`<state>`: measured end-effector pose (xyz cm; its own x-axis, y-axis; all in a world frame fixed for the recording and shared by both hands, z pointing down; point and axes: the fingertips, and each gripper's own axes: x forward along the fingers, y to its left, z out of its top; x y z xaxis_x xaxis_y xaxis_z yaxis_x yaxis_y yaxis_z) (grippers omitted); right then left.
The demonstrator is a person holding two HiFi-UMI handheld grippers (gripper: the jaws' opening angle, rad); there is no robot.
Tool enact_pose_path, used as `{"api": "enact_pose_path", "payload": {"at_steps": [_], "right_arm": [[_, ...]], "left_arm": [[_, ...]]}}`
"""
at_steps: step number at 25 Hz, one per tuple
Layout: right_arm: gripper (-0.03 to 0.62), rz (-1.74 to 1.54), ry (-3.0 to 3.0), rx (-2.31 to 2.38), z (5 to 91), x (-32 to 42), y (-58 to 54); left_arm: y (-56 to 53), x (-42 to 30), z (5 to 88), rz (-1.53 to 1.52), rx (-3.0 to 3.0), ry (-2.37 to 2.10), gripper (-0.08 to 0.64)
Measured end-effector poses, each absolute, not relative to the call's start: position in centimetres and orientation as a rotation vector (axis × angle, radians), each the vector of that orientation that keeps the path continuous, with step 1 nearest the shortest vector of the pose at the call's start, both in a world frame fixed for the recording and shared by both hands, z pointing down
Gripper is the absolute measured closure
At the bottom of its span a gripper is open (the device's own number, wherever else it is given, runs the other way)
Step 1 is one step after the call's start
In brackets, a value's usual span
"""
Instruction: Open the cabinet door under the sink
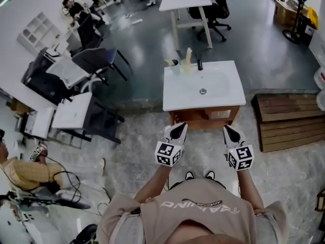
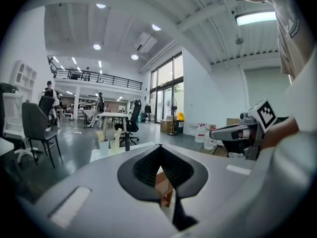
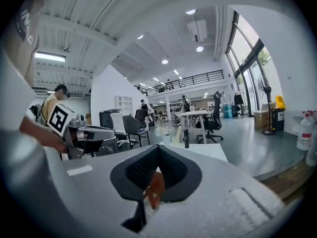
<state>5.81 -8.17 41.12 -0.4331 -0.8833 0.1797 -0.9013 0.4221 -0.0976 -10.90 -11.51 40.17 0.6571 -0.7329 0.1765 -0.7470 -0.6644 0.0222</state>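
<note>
The left gripper (image 1: 178,130) and right gripper (image 1: 231,133) are both sitting clenched, gripping nothing. They are pointing at 12 o'clock toward the wooden cabinet door (image 1: 198,118) under the white sink (image 1: 172,93), near it but apart. I judge that clenched jaws arriving like this would be shoving the panel rather than catching an edge, and no handle is showing. The head view is giving the whole vanity and the gap to it; each gripper view is giving only a sliver of wood between its pads.

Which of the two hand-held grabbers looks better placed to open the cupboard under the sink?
Nearly a tie: left gripper and right gripper are both shut, one before each front corner of the cabinet, and no handle shows. Leaning right: the pale panel on its front sits that side.
</note>
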Motion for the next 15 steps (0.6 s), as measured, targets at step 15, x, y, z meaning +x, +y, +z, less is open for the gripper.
{"api": "enact_pose_path", "payload": {"at_steps": [15], "right_arm": [[0.592,0.109,-2.474,1.717,37.4,5.6,-6.5]], "left_arm": [[-12.5,-13.1,35.0,0.054,2.869,-1.198,0.543]]}}
